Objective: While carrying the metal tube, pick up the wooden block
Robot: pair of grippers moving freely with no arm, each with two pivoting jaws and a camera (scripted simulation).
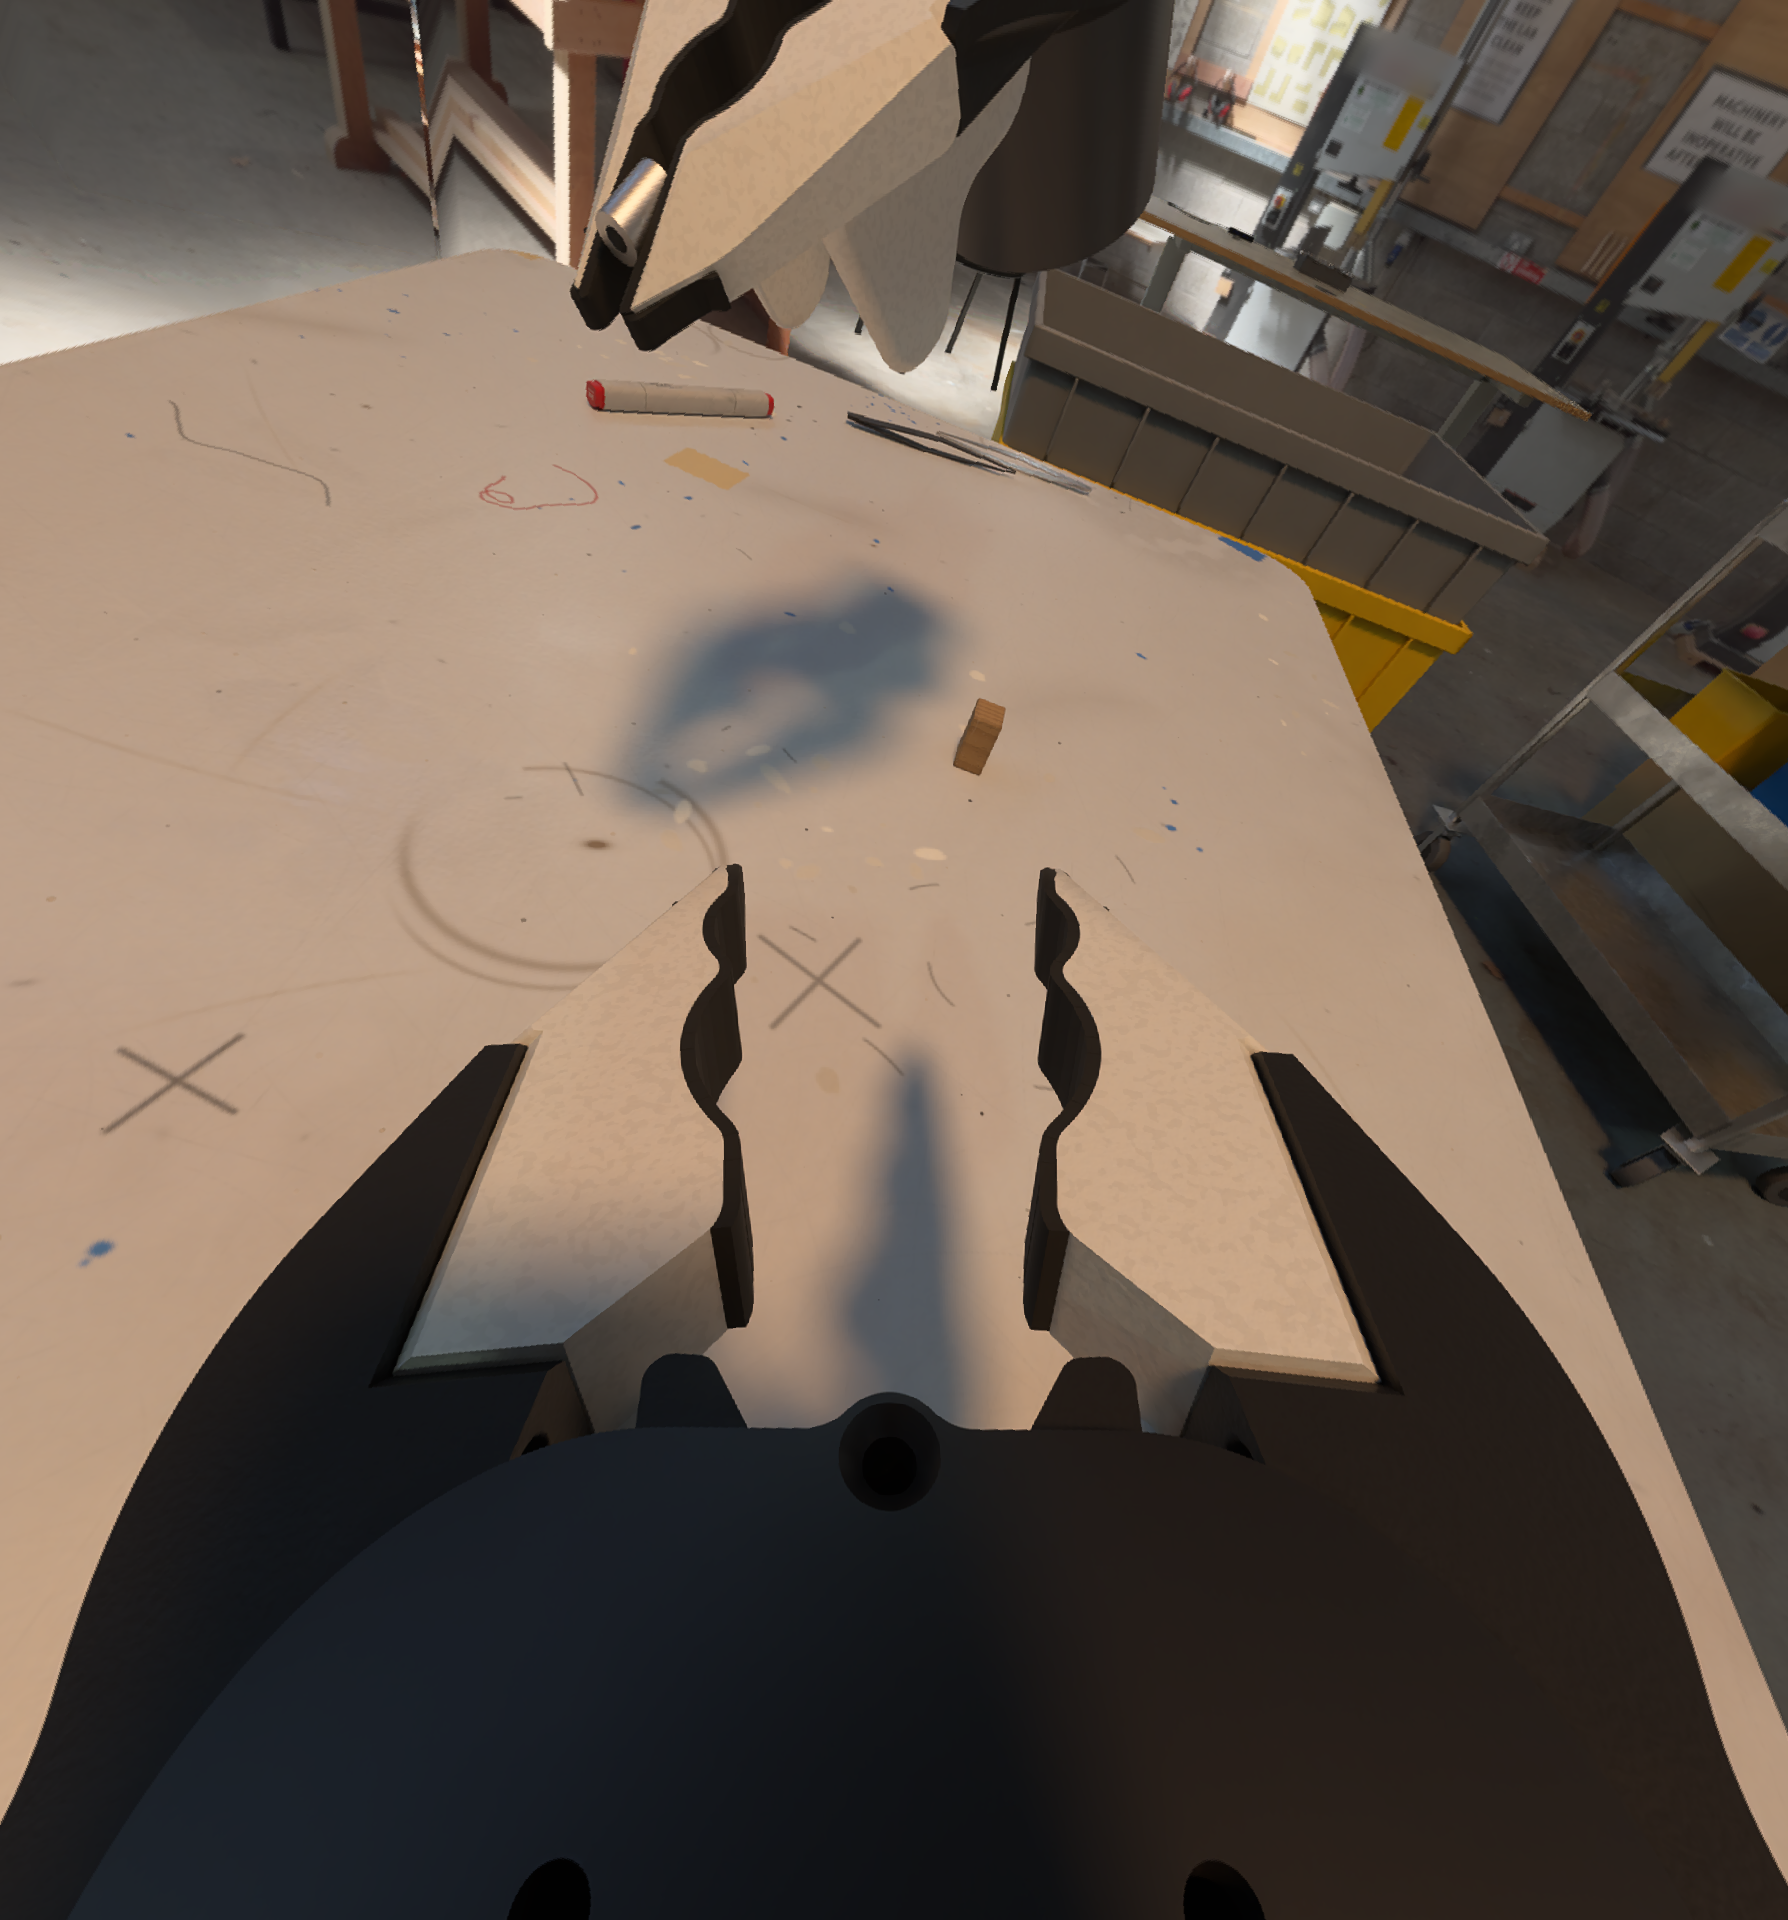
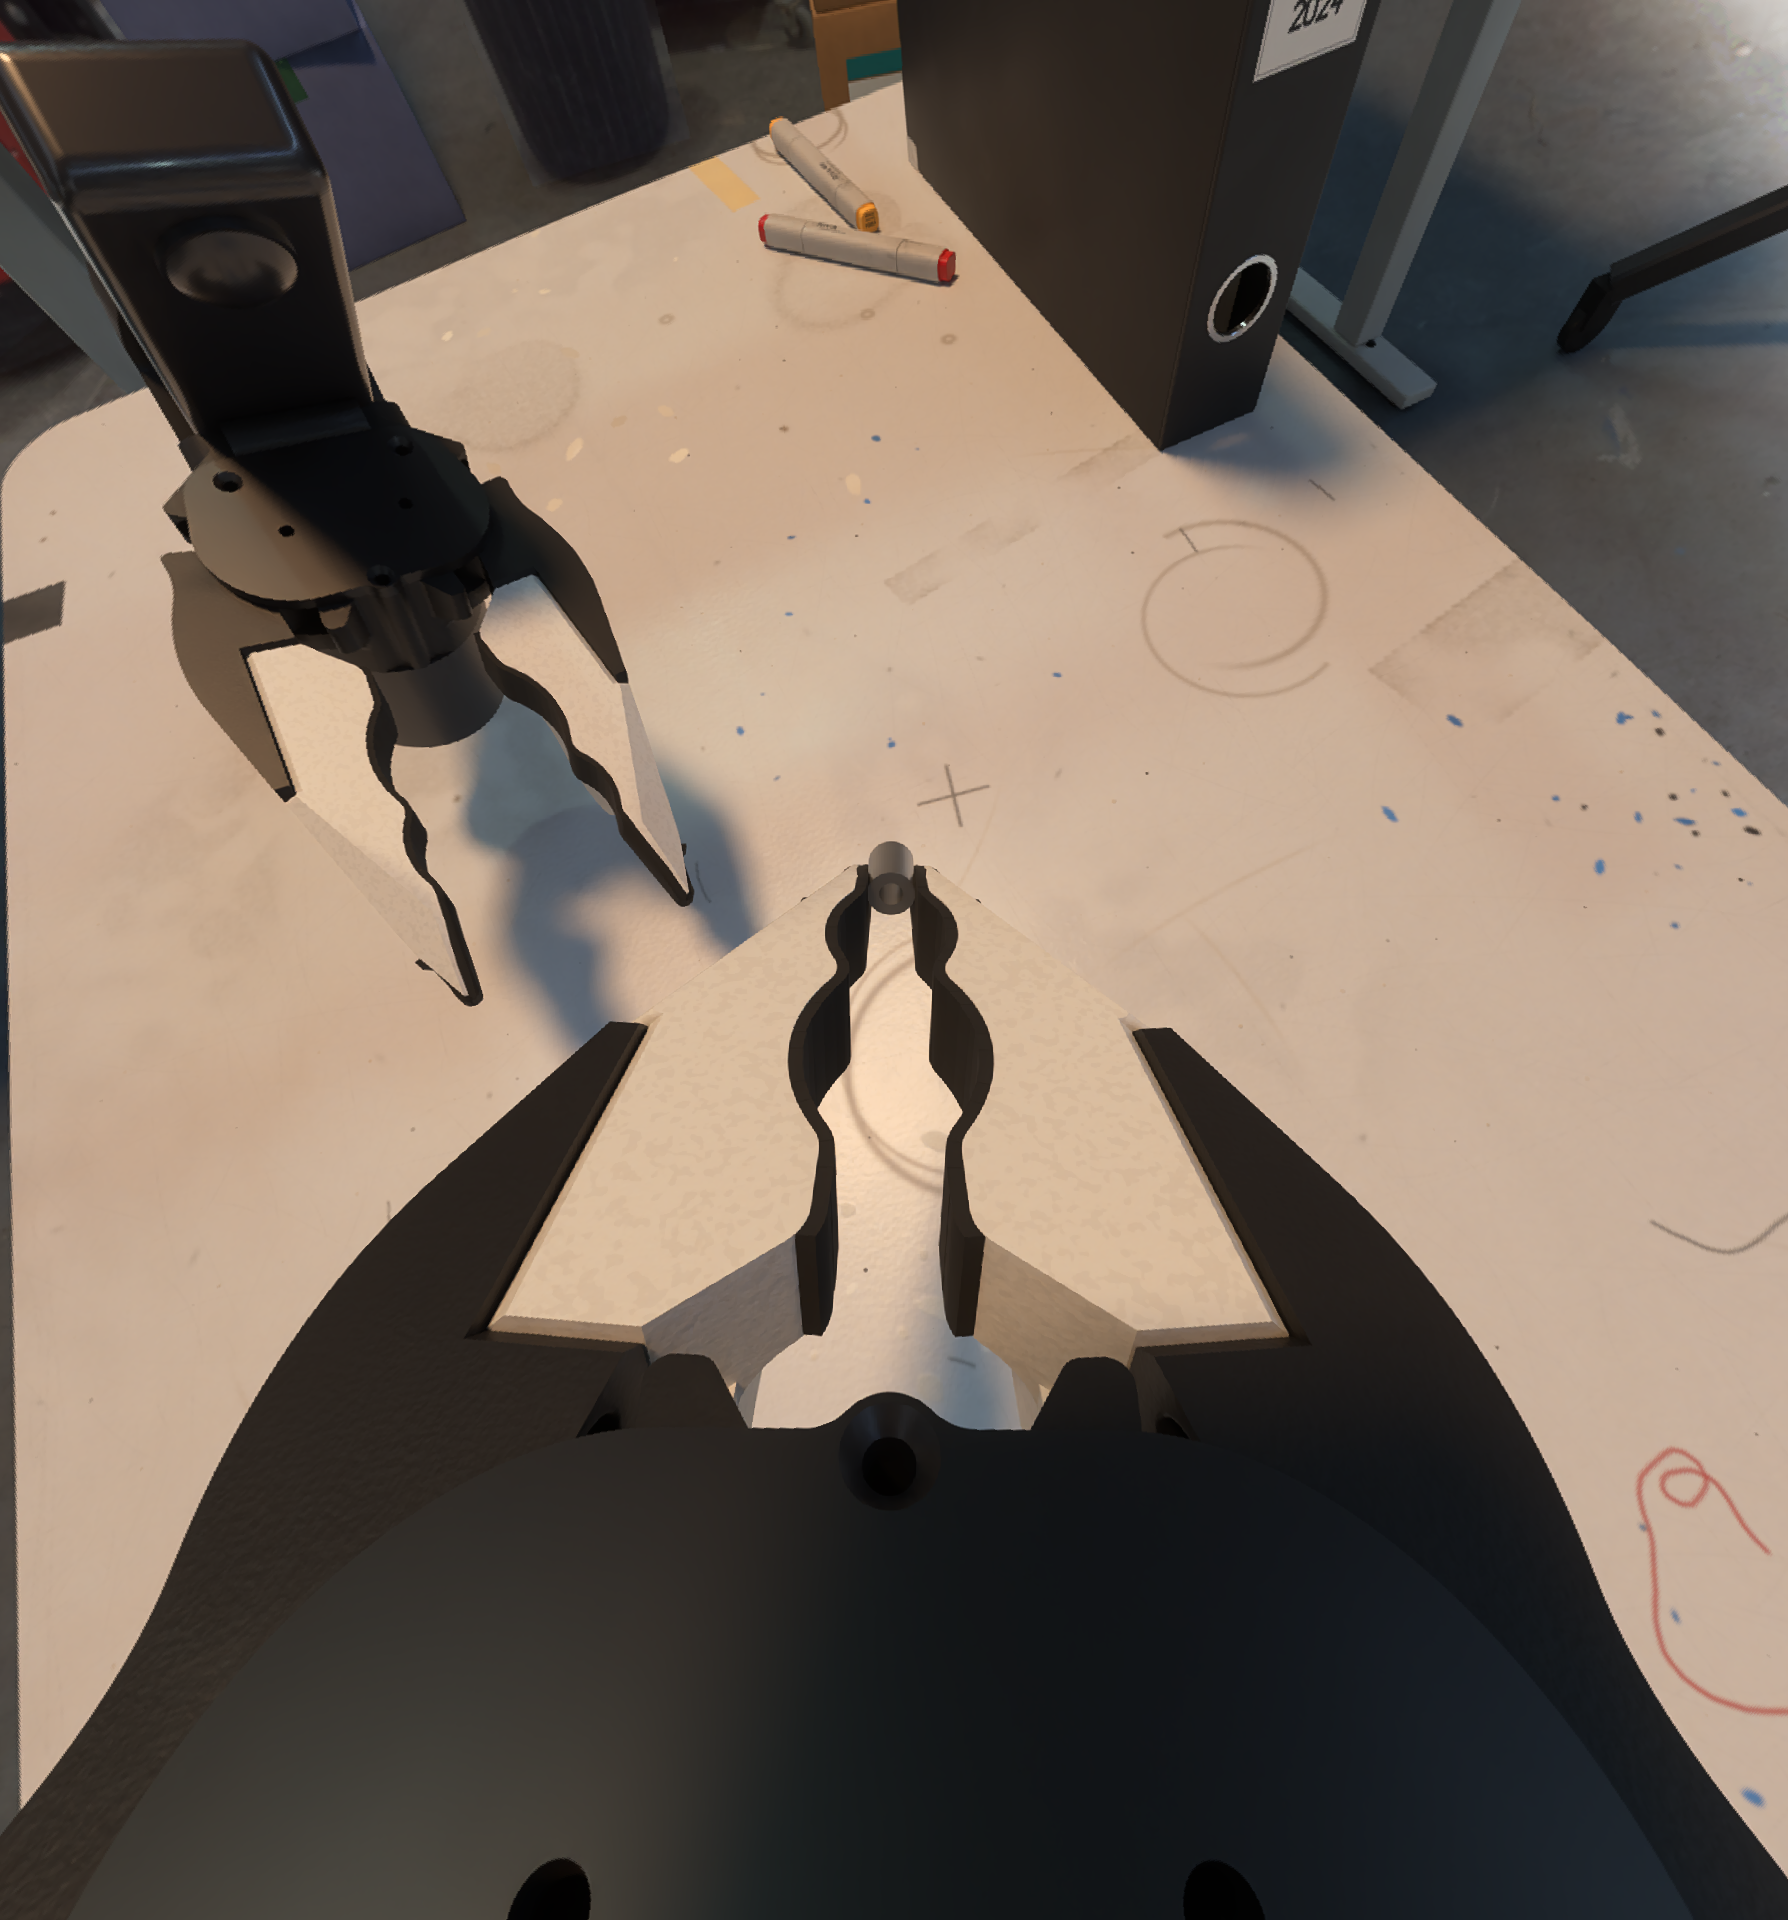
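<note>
The metal tube (image 2: 891,878) sits pinched at the fingertips of the right gripper (image 2: 890,883) above the table (image 2: 1285,1039); the wooden block (image 1: 979,736) stands on the tabletop ahead of the left gripper (image 1: 890,883), its fingers spread wide and empty.

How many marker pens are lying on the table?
2. A red-capped marker lies on the table near the black binder. An orange-capped marker lies just beyond it, its tip touching or nearly touching. The left wrist view shows only the red one; more could be hidden.
</note>
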